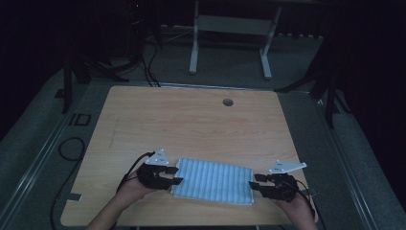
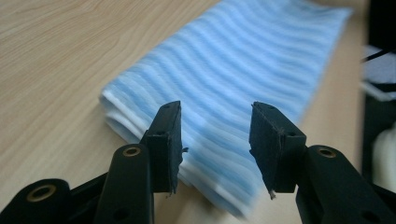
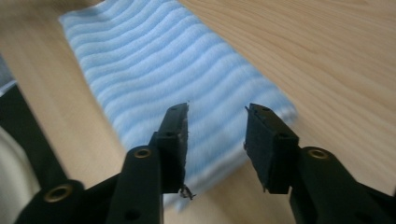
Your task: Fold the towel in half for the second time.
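Observation:
A folded cloth with light blue and white stripes (image 1: 213,181) lies flat near the front edge of the wooden table (image 1: 191,124). My left gripper (image 1: 175,175) sits at the cloth's left end with its jaws apart. In the left gripper view, the cloth (image 2: 243,70) has its layered folded edge just under and beyond the left gripper (image 2: 215,140), with no pad pressing it. My right gripper (image 1: 256,184) sits at the cloth's right end, also open. In the right gripper view, the cloth (image 3: 163,70) has its near corner below the gap of the right gripper (image 3: 216,140).
A round cable hole (image 1: 228,102) sits in the far part of the tabletop. Beyond the table stands a white desk frame (image 1: 230,28). Black cables (image 1: 72,148) run over the grey floor at the left. Both forearms come in over the table's front edge.

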The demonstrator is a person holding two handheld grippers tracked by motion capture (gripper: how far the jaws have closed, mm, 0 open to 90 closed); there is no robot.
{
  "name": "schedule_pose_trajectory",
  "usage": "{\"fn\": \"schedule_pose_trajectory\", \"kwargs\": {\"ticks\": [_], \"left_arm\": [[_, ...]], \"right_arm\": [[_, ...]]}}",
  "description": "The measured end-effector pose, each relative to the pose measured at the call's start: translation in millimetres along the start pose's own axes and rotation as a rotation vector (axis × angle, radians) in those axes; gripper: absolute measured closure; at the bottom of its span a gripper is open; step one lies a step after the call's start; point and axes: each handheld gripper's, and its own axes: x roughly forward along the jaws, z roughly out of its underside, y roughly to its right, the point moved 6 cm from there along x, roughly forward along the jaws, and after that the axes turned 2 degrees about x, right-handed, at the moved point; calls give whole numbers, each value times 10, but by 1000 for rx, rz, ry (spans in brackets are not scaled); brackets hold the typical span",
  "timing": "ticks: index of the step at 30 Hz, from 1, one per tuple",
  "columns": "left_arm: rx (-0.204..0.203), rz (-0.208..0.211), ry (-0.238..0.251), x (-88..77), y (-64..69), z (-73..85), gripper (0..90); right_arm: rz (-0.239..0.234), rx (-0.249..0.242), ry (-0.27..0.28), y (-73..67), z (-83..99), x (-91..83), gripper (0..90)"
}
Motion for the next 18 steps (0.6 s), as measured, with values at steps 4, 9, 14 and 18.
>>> {"fn": "schedule_pose_trajectory", "kwargs": {"ticks": [4, 9, 14, 18], "left_arm": [[-12, 36, -55, 292, -37, 6, 518], [-9, 10, -94, 432, -63, 58, 481], [-17, -21, -101, 422, -139, 60, 485], [-34, -49, -96, 427, -240, 40, 489]], "right_arm": [[-8, -44, -52, -9, -41, 344, 535], [16, -89, -122, 36, 13, 579, 520], [24, -118, -133, 155, -32, 739, 511], [38, -139, -141, 253, -156, 850, 506]]}}
